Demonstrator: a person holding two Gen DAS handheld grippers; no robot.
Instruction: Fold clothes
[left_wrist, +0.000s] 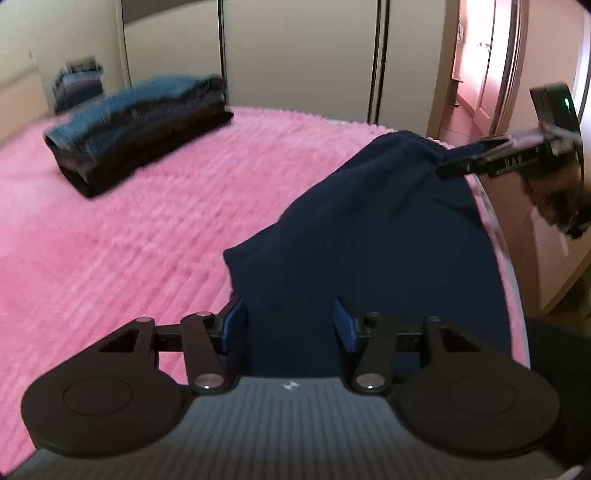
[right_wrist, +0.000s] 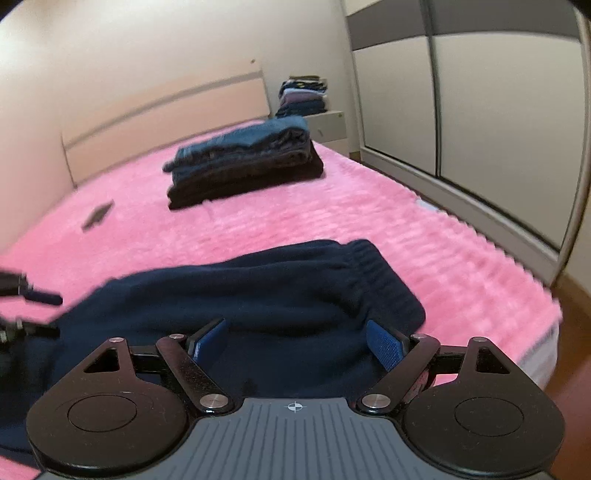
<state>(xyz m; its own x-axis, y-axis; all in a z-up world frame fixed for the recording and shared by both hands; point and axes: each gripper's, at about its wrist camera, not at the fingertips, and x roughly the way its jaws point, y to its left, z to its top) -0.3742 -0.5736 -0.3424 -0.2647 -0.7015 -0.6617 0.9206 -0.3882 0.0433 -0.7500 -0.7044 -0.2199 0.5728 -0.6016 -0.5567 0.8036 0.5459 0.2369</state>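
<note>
I am holding my left gripper (left_wrist: 290, 325) wide over the near end of the dark navy fleece garment (left_wrist: 369, 236) lying on the pink ribbed plush bedspread (left_wrist: 147, 229). My right gripper (right_wrist: 295, 345) is gaping wide too, above its ribbed end (a folded stack of dark jeans (right_wrist: 243, 162) is sitting farther back).

trousers (right_wrist: 258, 291) lie on the bed (right_wrist: 406, 229) near its foot, folded stack (right_wrist: 243, 166) behind them
</note>
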